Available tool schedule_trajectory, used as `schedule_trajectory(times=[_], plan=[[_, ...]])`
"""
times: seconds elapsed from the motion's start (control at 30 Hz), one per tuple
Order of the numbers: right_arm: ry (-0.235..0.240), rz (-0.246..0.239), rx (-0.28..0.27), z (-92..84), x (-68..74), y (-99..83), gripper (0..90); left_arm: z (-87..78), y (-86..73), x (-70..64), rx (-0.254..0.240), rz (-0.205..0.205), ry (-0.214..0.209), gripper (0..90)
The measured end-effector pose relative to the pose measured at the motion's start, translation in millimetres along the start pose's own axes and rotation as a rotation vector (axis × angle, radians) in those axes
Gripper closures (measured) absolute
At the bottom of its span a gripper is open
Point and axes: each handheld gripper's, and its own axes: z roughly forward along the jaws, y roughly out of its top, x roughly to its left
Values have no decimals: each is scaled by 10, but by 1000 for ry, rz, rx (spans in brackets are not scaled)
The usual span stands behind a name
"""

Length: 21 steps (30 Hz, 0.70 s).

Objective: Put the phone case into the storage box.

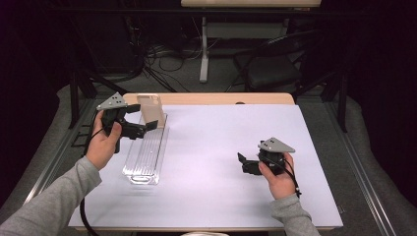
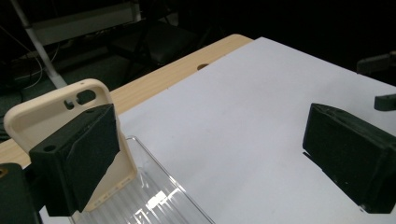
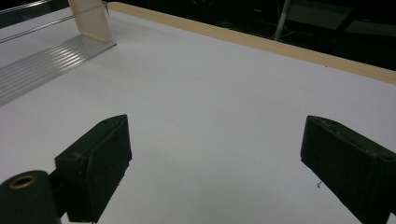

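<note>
Nearest the camera in the high view, the right gripper (image 1: 248, 163) is held low over the white sheet of the bench (image 1: 221, 147), its fingers (image 3: 100, 161) spread wide with nothing between them. Farther off, the left gripper (image 1: 147, 125) is seen at the far end of the clear tray (image 1: 142, 169), fingers (image 2: 77, 161) wide apart and gripping nothing; whether one pad touches the case cannot be told. The cream phone case (image 2: 51, 116) is propped upright and tilted against the tray's far end, its lower edge inside the tray, just beside the left gripper's near finger. The step in hand is judged to be the letting go of the case. To do it well, the fingers should be drawn straight away without brushing the case, so that its lean is not upset, and the tray should not be nudged
</note>
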Motion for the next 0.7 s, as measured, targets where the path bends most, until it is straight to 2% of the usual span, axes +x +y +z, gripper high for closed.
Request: schedule_trajectory(times=[0.17, 0.23, 0.43, 0.7], plan=[[3, -4, 3, -46, 1, -5, 81, -45, -47, -151, -18, 2, -15, 38], [1, -8, 2, -73, -2, -5, 81, -60, -67, -194, -16, -13, -28, 38], [-13, -14, -1, -220, -35, 32, 76, -142, -97, -332, -21, 5, -9, 41], [-29, -25, -3, -377, -47, -20, 74, -209, -207, -429, -4, -11, -1, 41]])
